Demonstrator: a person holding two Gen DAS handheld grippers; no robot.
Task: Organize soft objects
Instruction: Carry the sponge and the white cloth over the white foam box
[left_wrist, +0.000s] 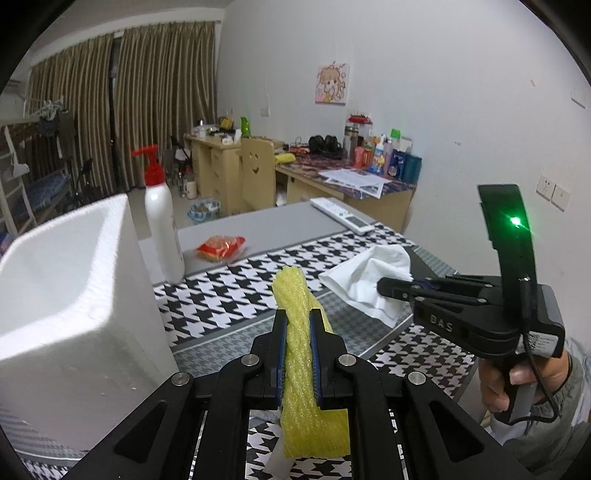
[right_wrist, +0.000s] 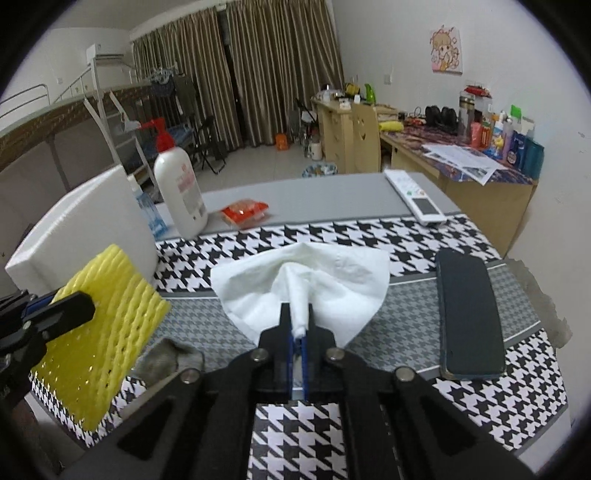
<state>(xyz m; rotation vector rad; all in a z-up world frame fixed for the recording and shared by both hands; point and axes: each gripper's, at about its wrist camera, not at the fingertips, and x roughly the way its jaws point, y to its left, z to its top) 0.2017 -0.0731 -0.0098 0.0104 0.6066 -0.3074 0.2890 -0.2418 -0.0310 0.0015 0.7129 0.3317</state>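
Observation:
My left gripper (left_wrist: 297, 314) is shut on a yellow foam net sleeve (left_wrist: 295, 295) and holds it above the houndstooth tablecloth (left_wrist: 229, 291), just right of a white foam box (left_wrist: 70, 295). In the right wrist view the sleeve (right_wrist: 107, 332) and left gripper (right_wrist: 79, 306) show at the left. My right gripper (right_wrist: 297, 314) is shut on a white tissue (right_wrist: 325, 284), pinching its bunched middle above the cloth. The right gripper (left_wrist: 384, 286) and tissue (left_wrist: 369, 280) show at the right of the left wrist view.
A white pump bottle with red top (right_wrist: 179, 188) stands by the foam box (right_wrist: 85, 236). A red snack packet (right_wrist: 245, 210), a white remote (right_wrist: 415, 197) and a dark phone (right_wrist: 469, 314) lie on the table. A grey cloth (right_wrist: 166, 358) lies near the sleeve.

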